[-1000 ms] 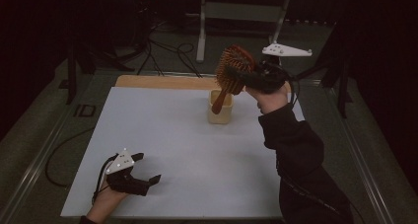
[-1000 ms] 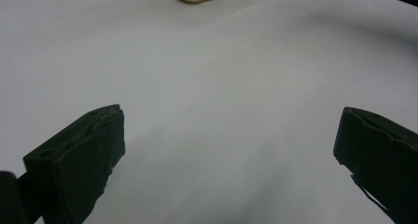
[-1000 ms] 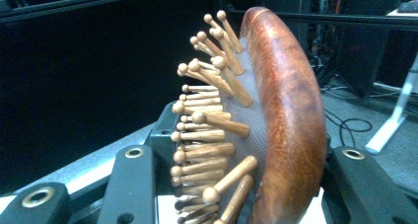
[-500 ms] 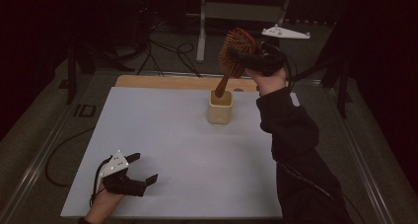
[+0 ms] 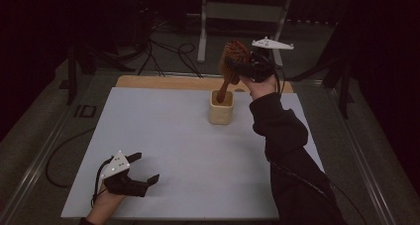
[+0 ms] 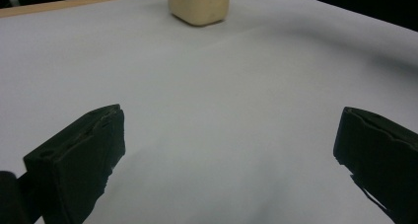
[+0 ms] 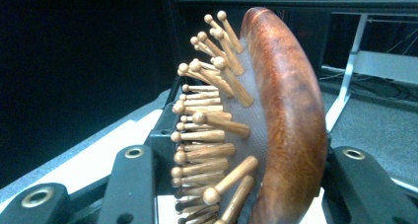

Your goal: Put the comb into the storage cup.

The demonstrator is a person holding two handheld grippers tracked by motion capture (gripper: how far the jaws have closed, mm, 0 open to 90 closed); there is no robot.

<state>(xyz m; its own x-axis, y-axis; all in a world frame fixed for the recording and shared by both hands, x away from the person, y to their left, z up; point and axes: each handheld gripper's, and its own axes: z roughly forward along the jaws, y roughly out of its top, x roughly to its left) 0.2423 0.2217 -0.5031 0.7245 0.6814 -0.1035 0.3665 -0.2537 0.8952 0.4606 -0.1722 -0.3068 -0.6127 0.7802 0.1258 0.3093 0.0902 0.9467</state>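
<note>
Resting near the front-left corner of the counter [image 5: 163, 136], the left hand-held gripper [image 5: 144, 169] lay on the white surface with its jaws wide apart and nothing between them; in the left gripper view only bare counter showed between the two black jaws, with the cup far ahead. It took no part in the work at that moment.

Further right, toward the middle of the far edge, the cream cup [image 5: 221, 108] stood upright on the counter, just in front of the wooden strip along that edge. The tip of the brush handle sat at the cup's mouth, apparently just inside the rim, though how deep could not be told.

Rightmost, the right hand-held gripper [image 5: 247, 69] was clamped on the head of the wooden hairbrush [image 5: 230, 65], held above the cup with the handle slanting down into it. The right gripper view showed the jaws pressing on either side of the head [image 7: 276, 125], pegs facing left.

Judging by this, the brush was picked up and lined up; lowering it fully and letting go remained.
</note>
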